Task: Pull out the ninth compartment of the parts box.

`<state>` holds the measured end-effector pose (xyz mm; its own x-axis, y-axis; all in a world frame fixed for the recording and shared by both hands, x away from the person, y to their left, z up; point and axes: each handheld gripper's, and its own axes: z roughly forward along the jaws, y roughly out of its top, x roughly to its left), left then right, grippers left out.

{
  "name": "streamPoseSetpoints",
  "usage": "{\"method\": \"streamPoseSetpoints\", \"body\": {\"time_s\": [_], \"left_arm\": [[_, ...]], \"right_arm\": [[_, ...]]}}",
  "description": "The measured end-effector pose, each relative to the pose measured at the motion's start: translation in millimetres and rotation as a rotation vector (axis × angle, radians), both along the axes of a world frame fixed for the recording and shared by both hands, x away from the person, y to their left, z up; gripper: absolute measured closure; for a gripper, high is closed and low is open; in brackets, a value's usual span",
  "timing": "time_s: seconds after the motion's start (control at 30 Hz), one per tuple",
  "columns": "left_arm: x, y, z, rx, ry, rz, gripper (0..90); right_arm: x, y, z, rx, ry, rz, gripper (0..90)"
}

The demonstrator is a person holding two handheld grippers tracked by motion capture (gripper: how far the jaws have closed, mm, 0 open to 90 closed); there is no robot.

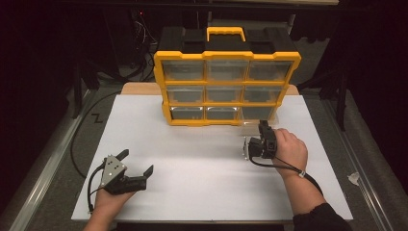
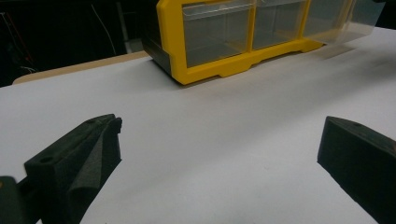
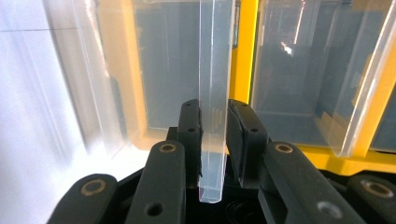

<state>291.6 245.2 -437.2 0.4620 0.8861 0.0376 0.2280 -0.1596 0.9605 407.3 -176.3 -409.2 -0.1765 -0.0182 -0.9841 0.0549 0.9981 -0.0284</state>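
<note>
A yellow and black organiser (image 1: 226, 86) with clear drawers stands upright at the back of the white table top (image 1: 202, 163). Its bottom right drawer (image 1: 259, 124) is pulled partly out toward me. My right gripper (image 1: 262, 131) reaches into that drawer's front from the right. In the right gripper view the gripper (image 3: 214, 116) is shut on the drawer's thin clear front wall (image 3: 215, 56), which stands upright between the pads beside the yellow frame (image 3: 245, 46). My left gripper (image 1: 138, 161) rests at the front left of the table, open and holding nothing (image 2: 222, 135).
Beyond the bare sheet, the left gripper view takes in the organiser's bottom left corner (image 2: 173, 42). A wooden board edge (image 1: 139, 89) sticks out behind the white sheet. Cables (image 1: 96, 120) lie off the table's left side, and a crumpled scrap (image 1: 353, 178) sits at the right.
</note>
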Motion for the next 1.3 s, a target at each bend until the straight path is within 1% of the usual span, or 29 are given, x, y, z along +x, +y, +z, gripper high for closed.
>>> {"method": "streamPoseSetpoints", "body": {"time_s": [0.07, 0.1, 0.13, 0.2, 0.27, 0.3, 0.4, 0.53, 0.57, 0.7, 0.73, 0.77, 0.83, 0.87, 1.03, 1.17, 1.2, 1.27, 1.3], "left_arm": [[0.0, -0.1, 0.0, -0.002, -0.001, 0.001, 0.2], [-0.1, -0.1, 0.1, 0.0, -0.001, 0.0, 0.2], [0.0, -0.2, 0.0, -0.001, -0.002, -0.001, 0.2], [0.1, -0.3, 0.0, 0.0, -0.002, -0.002, 0.2], [0.1, -0.4, 0.1, 0.002, -0.001, -0.003, 0.2], [0.1, -0.5, 0.1, 0.002, -0.002, -0.003, 0.2], [0.1, -0.8, 0.2, 0.002, -0.003, -0.004, 0.2], [0.0, -1.0, 0.3, 0.001, -0.004, -0.005, 0.2], [0.0, -1.1, 0.3, 0.001, -0.004, -0.004, 0.2], [0.1, -0.8, 0.3, 0.002, -0.003, -0.004, 0.2], [0.1, -0.8, 0.3, 0.002, -0.003, -0.004, 0.2], [0.2, -0.9, 0.2, 0.003, -0.003, -0.005, 0.2], [0.4, -1.1, 0.1, 0.003, -0.004, -0.006, 0.2], [0.4, -1.3, 0.0, 0.003, -0.004, -0.007, 0.2], [0.4, -1.4, 0.0, 0.004, -0.004, -0.008, 0.2], [0.5, -1.5, -0.1, 0.005, -0.003, -0.009, 0.2], [0.4, -1.6, -0.1, 0.005, -0.003, -0.01, 0.2], [0.5, -1.6, -0.2, 0.004, -0.002, -0.009, 0.2], [0.5, -1.6, -0.2, 0.004, -0.002, -0.009, 0.2]], "right_arm": [[-1.3, -0.3, 0.0, 0.002, -0.002, 0.0, 77.9], [-3.9, -0.8, 0.4, 0.002, 0.004, -0.002, 78.0], [-7.2, -1.4, 0.4, 0.002, 0.001, 0.003, 78.0], [-8.2, -1.3, 0.3, 0.006, 0.001, 0.0, 78.0], [-11.9, -2.0, 1.3, -0.001, 0.004, 0.006, 78.1], [-13.8, -2.4, 1.1, -0.001, -0.003, 0.012, 78.1], [-18.6, -3.4, 1.3, -0.007, -0.006, 0.014, 78.1], [-20.2, -3.7, 0.1, -0.003, -0.008, 0.014, 78.0], [-20.4, -3.8, -0.5, 0.0, -0.015, 0.019, 78.0], [-22.5, -3.0, -3.1, 0.003, -0.006, 0.017, 77.6], [-23.3, -2.9, -5.0, 0.002, -0.018, 0.02, 77.6], [-23.8, -2.7, -5.2, 0.003, -0.005, 0.019, 77.5], [-25.1, -2.9, -7.1, 0.011, -0.007, 0.017, 77.6], [-24.9, -3.1, -6.7, 0.005, -0.009, 0.022, 77.6], [-25.3, -2.5, -8.5, 0.018, -0.019, 0.016, 77.4], [-25.5, -2.6, -8.9, 0.018, -0.022, 0.014, 77.0], [-24.6, -2.8, -8.6, 0.023, -0.012, 0.015, 71.9], [-24.9, -3.0, -9.5, 0.031, 0.004, 0.013, 66.3], [-24.9, -3.0, -9.5, 0.031, 0.004, 0.013, 66.3]]}}
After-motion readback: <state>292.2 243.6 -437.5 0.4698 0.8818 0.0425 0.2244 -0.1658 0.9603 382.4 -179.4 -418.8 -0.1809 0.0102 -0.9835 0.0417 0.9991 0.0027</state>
